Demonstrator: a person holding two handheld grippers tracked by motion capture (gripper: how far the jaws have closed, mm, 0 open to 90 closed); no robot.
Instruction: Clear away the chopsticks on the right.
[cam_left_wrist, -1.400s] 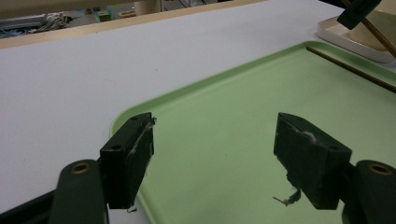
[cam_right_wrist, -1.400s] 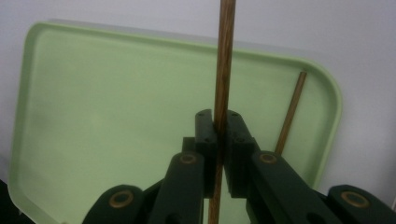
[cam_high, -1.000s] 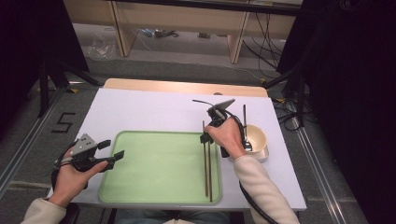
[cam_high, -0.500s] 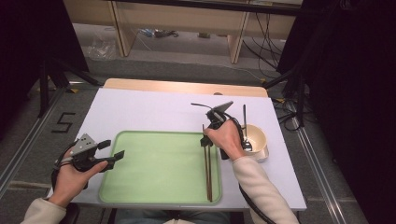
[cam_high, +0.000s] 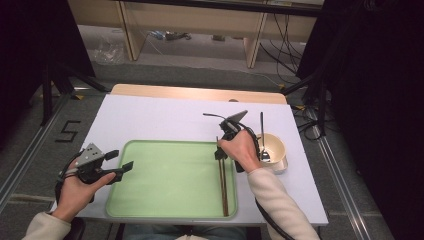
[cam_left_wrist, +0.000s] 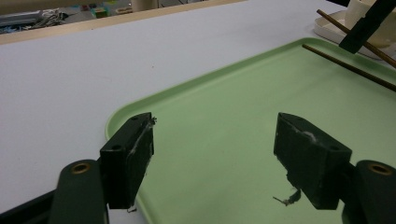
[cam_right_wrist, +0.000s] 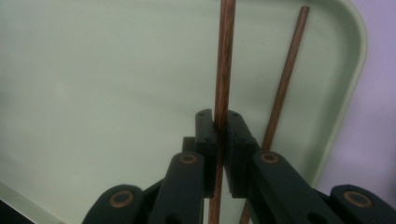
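Note:
A green tray (cam_high: 170, 143) lies on the white table (cam_high: 160, 115). Two brown chopsticks (cam_high: 223, 185) rest lengthwise along its right side. My right gripper (cam_high: 220, 154) is at their far ends, pointing back along them. In the right gripper view it (cam_right_wrist: 220, 135) is shut on one chopstick (cam_right_wrist: 223, 70), while the other chopstick (cam_right_wrist: 285, 84) lies free on the tray (cam_right_wrist: 93, 70) beside it. At the tray's left edge my left gripper (cam_high: 120, 160) is open. In the left gripper view nothing sits between its jaws (cam_left_wrist: 215, 154) above the tray (cam_left_wrist: 224, 107).
A cream bowl (cam_high: 276, 145) with a metal spoon (cam_high: 262, 135) in it stands just right of the tray, close to my right hand. The far half of the table is bare white surface. Dark curtains flank both sides of the table.
The right hand with its chopstick has shifted only slightly. The left gripper has stayed where it was, still open.

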